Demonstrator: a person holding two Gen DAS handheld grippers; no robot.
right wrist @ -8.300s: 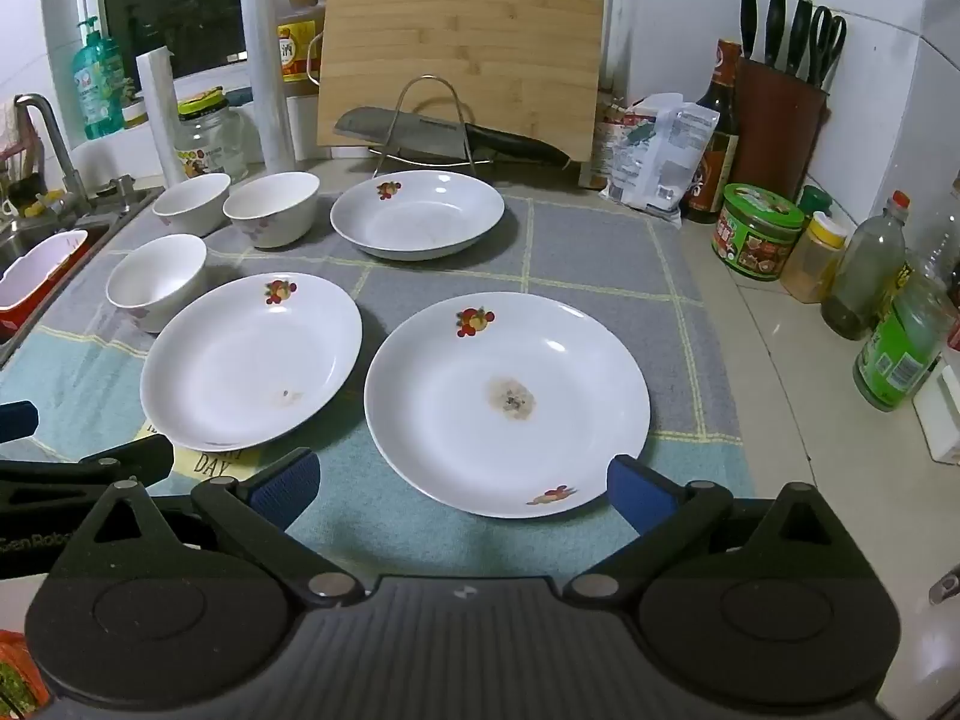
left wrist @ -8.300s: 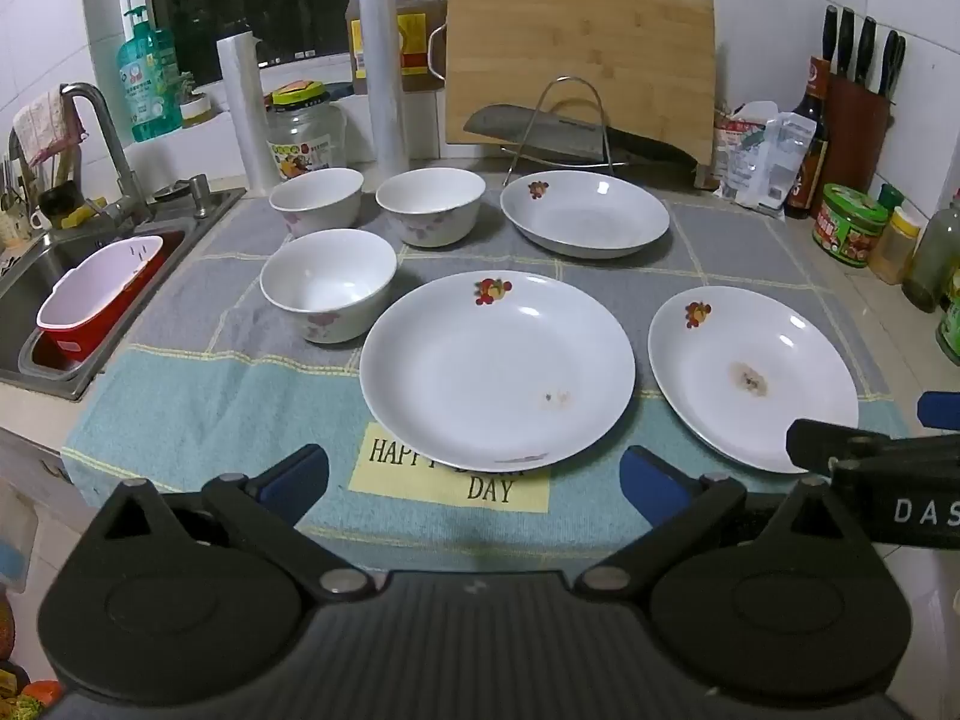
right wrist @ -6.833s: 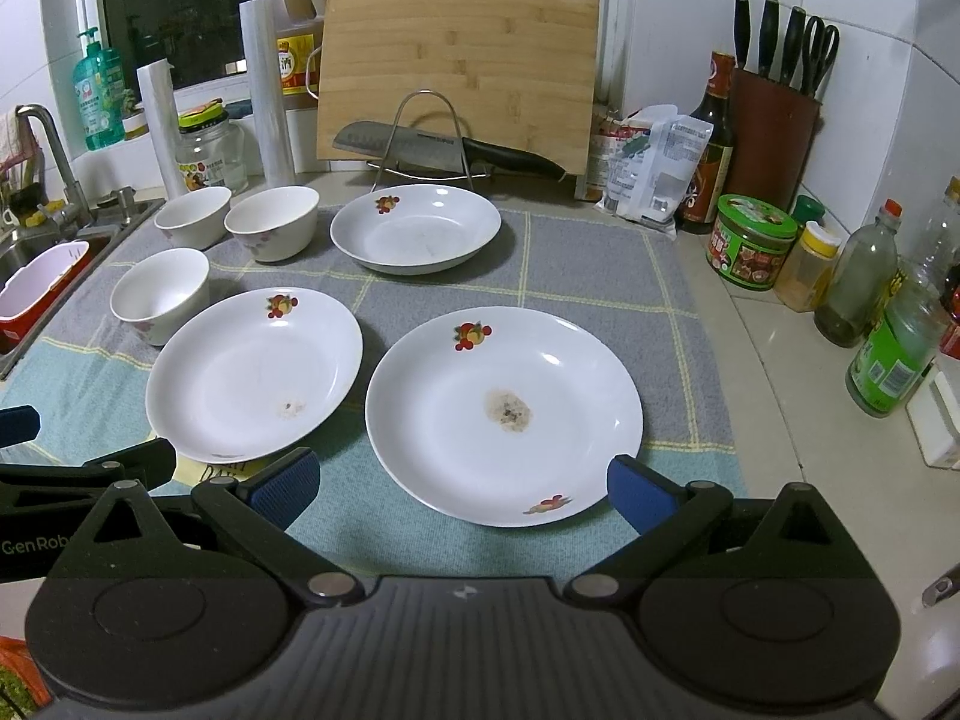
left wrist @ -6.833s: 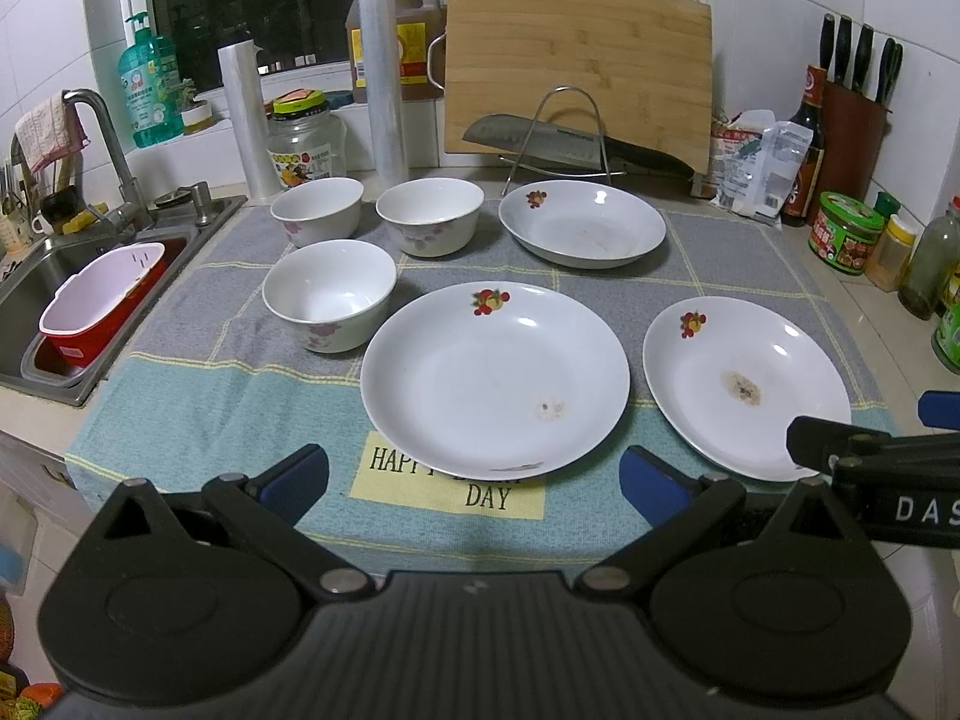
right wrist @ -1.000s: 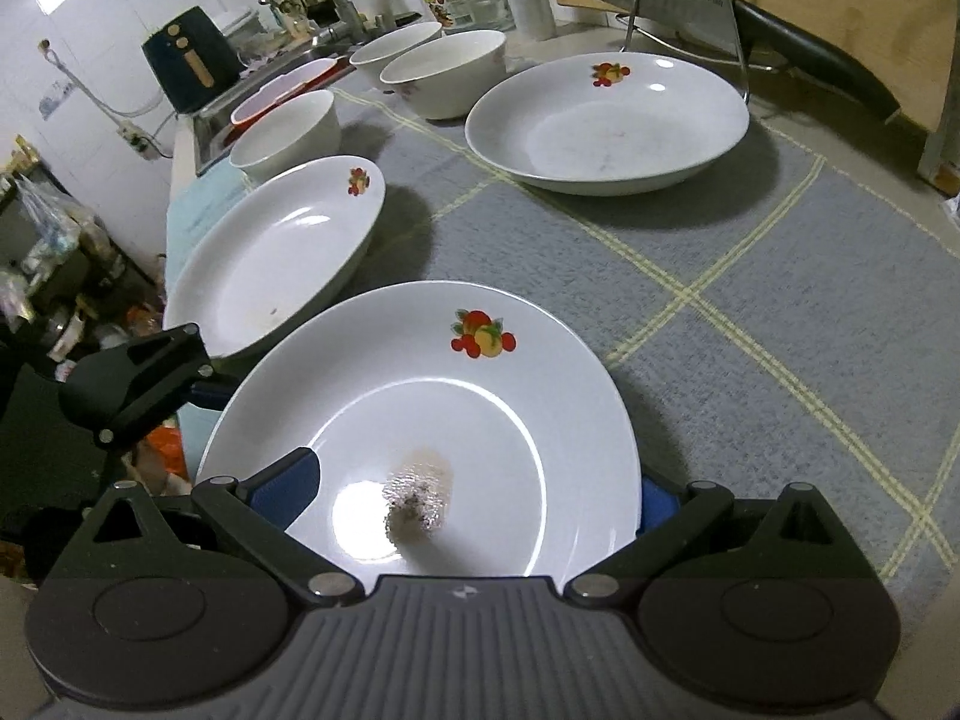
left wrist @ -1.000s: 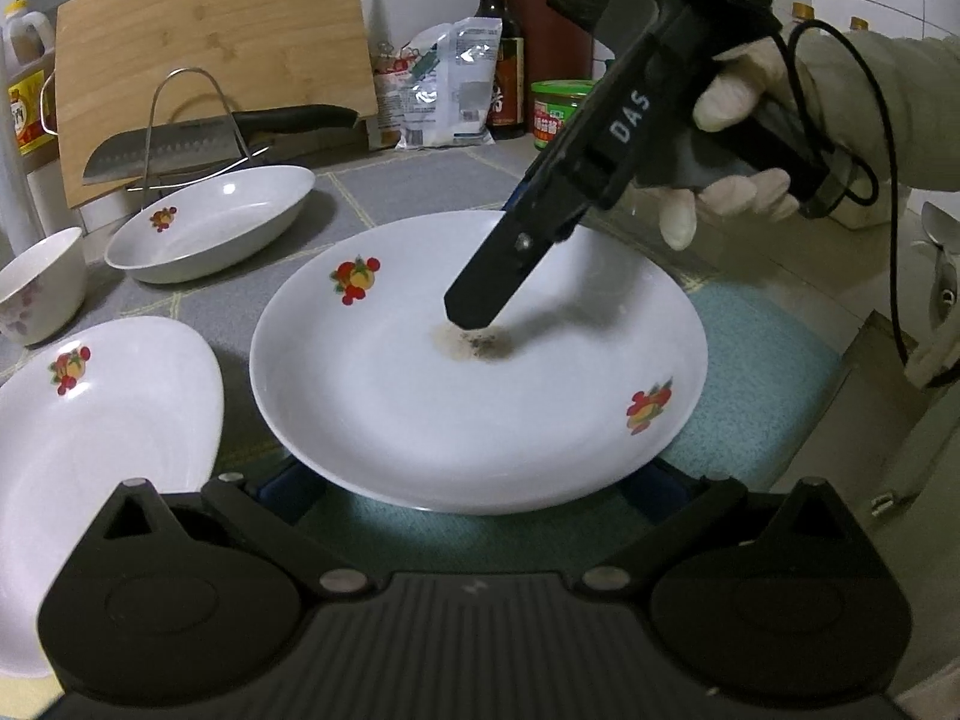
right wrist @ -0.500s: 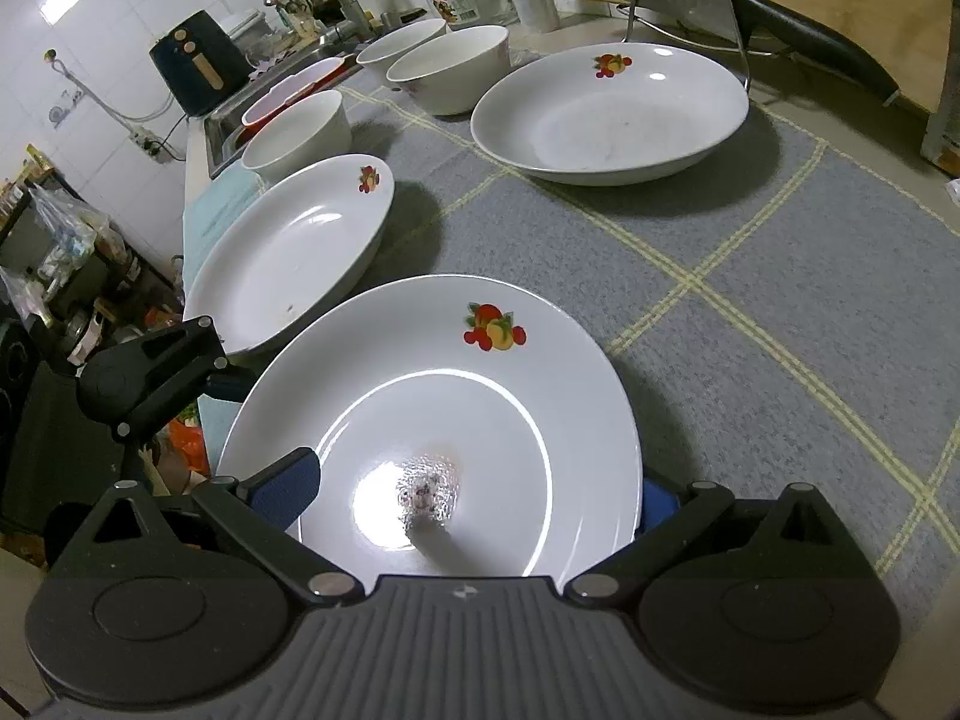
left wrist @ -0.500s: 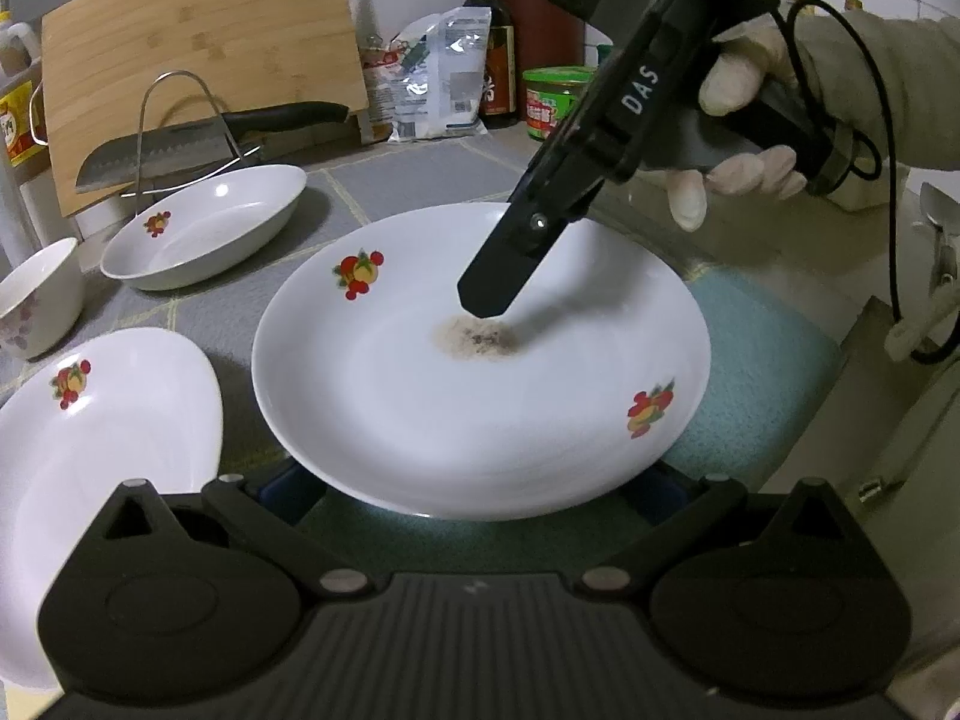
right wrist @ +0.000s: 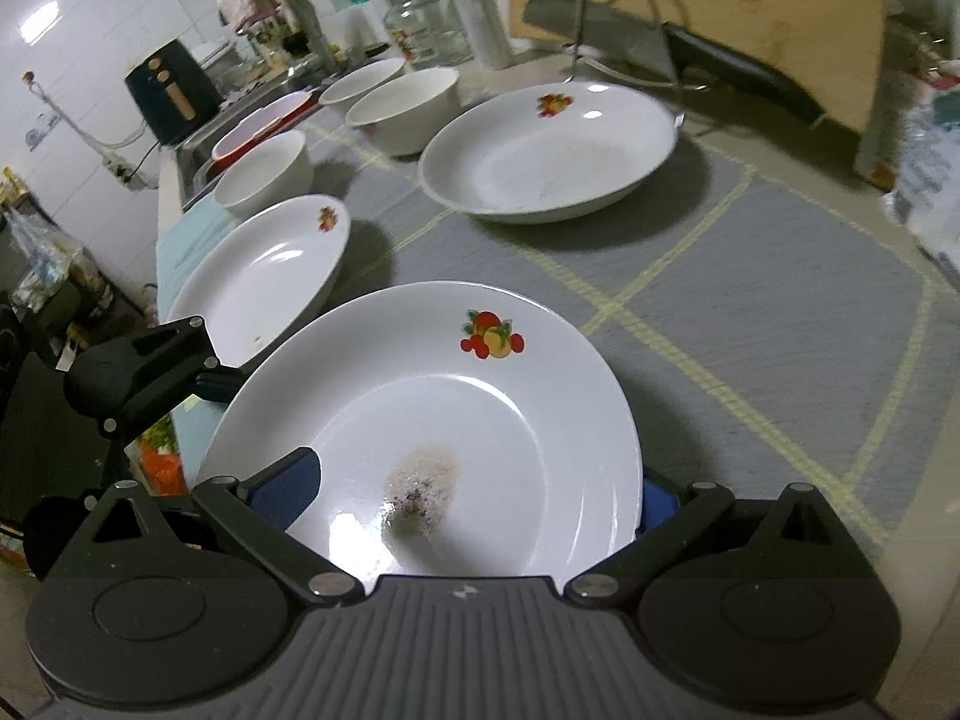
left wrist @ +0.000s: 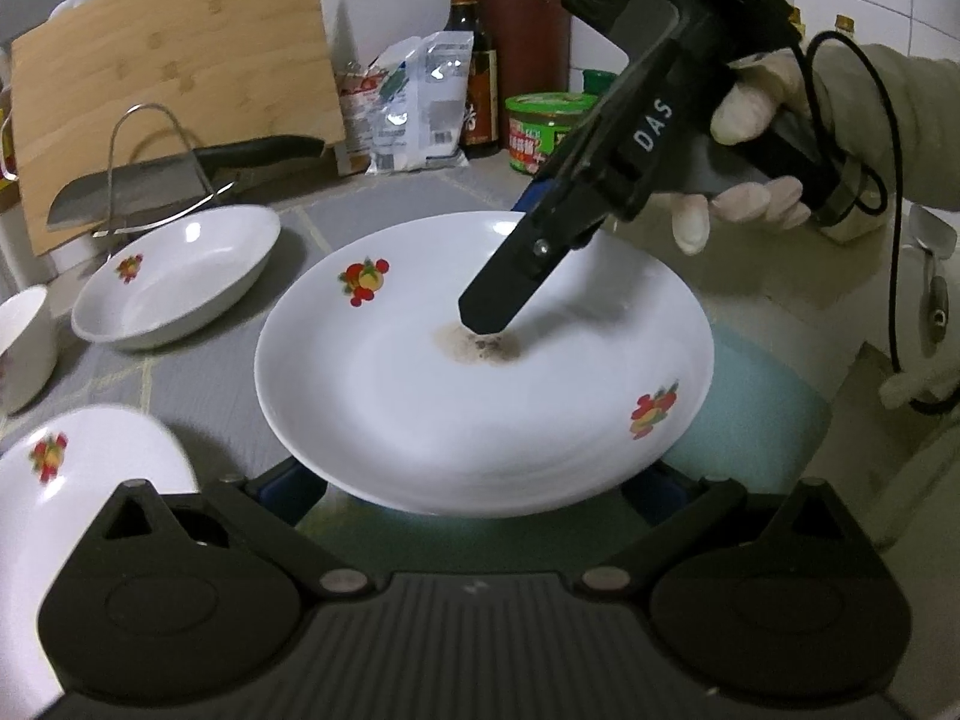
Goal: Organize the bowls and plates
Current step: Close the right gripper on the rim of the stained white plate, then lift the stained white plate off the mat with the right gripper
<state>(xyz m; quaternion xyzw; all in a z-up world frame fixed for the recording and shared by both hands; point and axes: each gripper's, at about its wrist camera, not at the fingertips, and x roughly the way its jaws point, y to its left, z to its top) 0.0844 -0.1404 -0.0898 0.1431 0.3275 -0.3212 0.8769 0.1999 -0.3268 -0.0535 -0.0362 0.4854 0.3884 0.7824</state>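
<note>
The nearest object is a white round ceramic plate with red fruit decals and a brown stain at its centre (left wrist: 480, 396); it is raised clear of the grey-and-teal checked cloth mat (right wrist: 750, 276). The right gripper (right wrist: 474, 495) has one blue-padded finger above the plate's surface and one below its rim, jaws pinching the plate at the near edge. In the left wrist view the left gripper (left wrist: 474, 483) sits low beneath the plate's opposite edge; its blue pads are largely hidden by the plate, so whether its jaws are spread or touching the plate cannot be told.

Plate count: three. The second white fruit-decal plate (right wrist: 264, 276) lies on the mat just beside the held one; the third, a deeper white dish (right wrist: 552, 156), lies farther back.

Bowl count: three white ceramic bowls, one single bowl (right wrist: 264, 177) and a pair (right wrist: 402, 108) behind it.

View differences: only the right wrist view shows all three bowls, the red-and-white basin (right wrist: 258, 129), the tap (right wrist: 288, 6) and the black appliance (right wrist: 171, 90). Only the left wrist view shows the gloved hand (left wrist: 750, 168) on the right gripper's handle, the green-lidded jar (left wrist: 540, 129), the dark sauce bottle (left wrist: 474, 60) and the knife block (left wrist: 522, 30). Both views show the bamboo cutting board (left wrist: 174, 78) and the cleaver on a wire stand (left wrist: 174, 180).
</note>
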